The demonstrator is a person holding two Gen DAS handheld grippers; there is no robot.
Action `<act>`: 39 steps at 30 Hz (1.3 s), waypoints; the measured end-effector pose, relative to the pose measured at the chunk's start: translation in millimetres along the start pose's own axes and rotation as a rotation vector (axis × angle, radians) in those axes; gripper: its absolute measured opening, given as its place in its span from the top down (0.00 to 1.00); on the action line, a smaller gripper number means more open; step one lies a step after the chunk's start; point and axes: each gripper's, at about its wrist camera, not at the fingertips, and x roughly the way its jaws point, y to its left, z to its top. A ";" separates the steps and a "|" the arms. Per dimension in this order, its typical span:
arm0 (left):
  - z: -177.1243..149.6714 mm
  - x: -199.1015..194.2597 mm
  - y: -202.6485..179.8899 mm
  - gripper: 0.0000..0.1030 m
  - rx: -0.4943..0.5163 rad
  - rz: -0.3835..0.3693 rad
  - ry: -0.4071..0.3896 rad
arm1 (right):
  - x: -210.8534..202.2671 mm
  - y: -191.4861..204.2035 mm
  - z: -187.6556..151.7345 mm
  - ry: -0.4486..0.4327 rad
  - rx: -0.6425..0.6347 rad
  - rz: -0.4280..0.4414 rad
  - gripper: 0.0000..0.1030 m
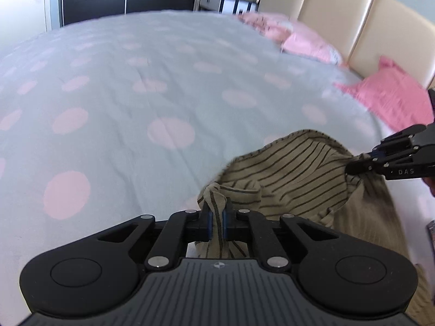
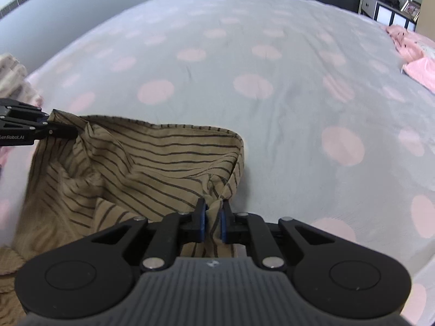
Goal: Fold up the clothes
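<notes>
While both claws pinch bunched cloth, the left gripper (image 1: 216, 221) and right gripper (image 2: 213, 221) hold a tan striped garment (image 2: 152, 163) by two points of its upper edge, hanging slack over the polka-dot bedspread (image 1: 141, 81) near its near edge.

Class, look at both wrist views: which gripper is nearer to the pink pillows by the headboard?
Right. The right gripper grips the striped garment just below the nearest pink pillow; the left gripper grips it farther away.
</notes>
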 end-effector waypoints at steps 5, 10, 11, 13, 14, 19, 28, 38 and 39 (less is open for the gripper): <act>-0.4 -47.0 -10.3 0.96 0.003 -0.055 -0.065 | -55.7 10.5 -4.5 -0.075 -0.009 0.050 0.90; -13.3 -98.5 -26.9 0.96 0.044 -0.112 -0.132 | -110.9 28.6 -20.1 -0.139 -0.055 0.088 0.90; -17.2 -109.5 -29.5 0.96 0.053 -0.125 -0.143 | -121.3 32.1 -24.9 -0.151 -0.064 0.095 0.90; -26.0 -130.5 -35.3 0.96 0.076 -0.156 -0.164 | -140.8 38.5 -35.8 -0.172 -0.080 0.115 0.90; -31.2 -140.2 -38.1 0.96 0.088 -0.175 -0.170 | -150.1 41.5 -42.3 -0.182 -0.089 0.128 0.90; -74.7 -177.6 -51.3 0.96 0.136 -0.265 -0.150 | -185.9 54.0 -83.2 -0.201 -0.130 0.203 0.90; -171.1 -183.7 -64.6 0.96 0.171 -0.305 0.007 | -173.3 84.2 -182.8 -0.041 -0.194 0.267 0.90; -212.7 -161.2 -83.4 0.96 0.322 -0.254 0.165 | -144.2 99.8 -237.8 0.066 -0.395 0.213 0.89; -213.9 -159.4 -85.2 0.96 0.336 -0.247 0.177 | -142.9 101.2 -239.9 0.075 -0.399 0.205 0.87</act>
